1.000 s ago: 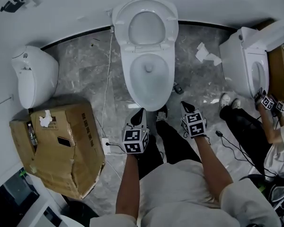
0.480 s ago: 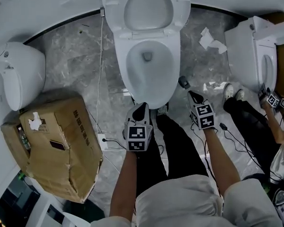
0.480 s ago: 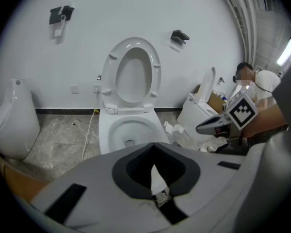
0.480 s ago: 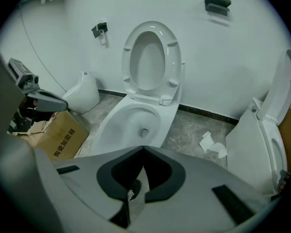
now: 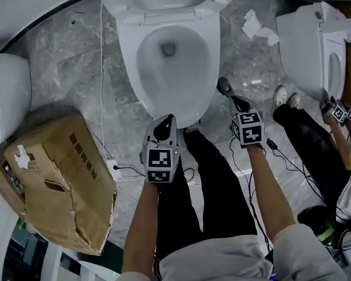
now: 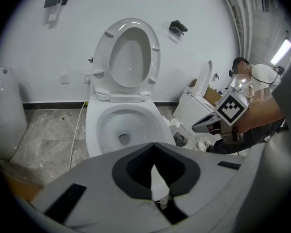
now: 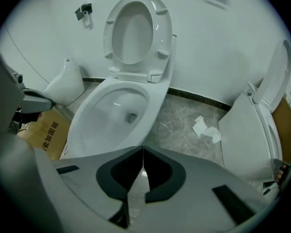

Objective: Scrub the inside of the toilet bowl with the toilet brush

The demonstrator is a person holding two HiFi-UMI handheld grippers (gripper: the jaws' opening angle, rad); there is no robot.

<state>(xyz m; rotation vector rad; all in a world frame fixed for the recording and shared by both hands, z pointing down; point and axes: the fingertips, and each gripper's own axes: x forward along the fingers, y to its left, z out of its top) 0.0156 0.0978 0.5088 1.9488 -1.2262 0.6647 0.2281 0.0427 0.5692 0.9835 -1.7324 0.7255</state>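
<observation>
Left gripper jaws closed, empty. Right gripper jaws closed, empty. Both hover just short of toilet bowl front rim. Small dark object on floor near right gripper.

The toilet bowl stood open from above, its seat raised. A cardboard box crowded the floor on its left; a second toilet and another person's legs hemmed the right.

We saw our left gripper, jaws together and empty, at six o'clock; the toilet, seat raised, stood at twelve, the right gripper at three.
</observation>
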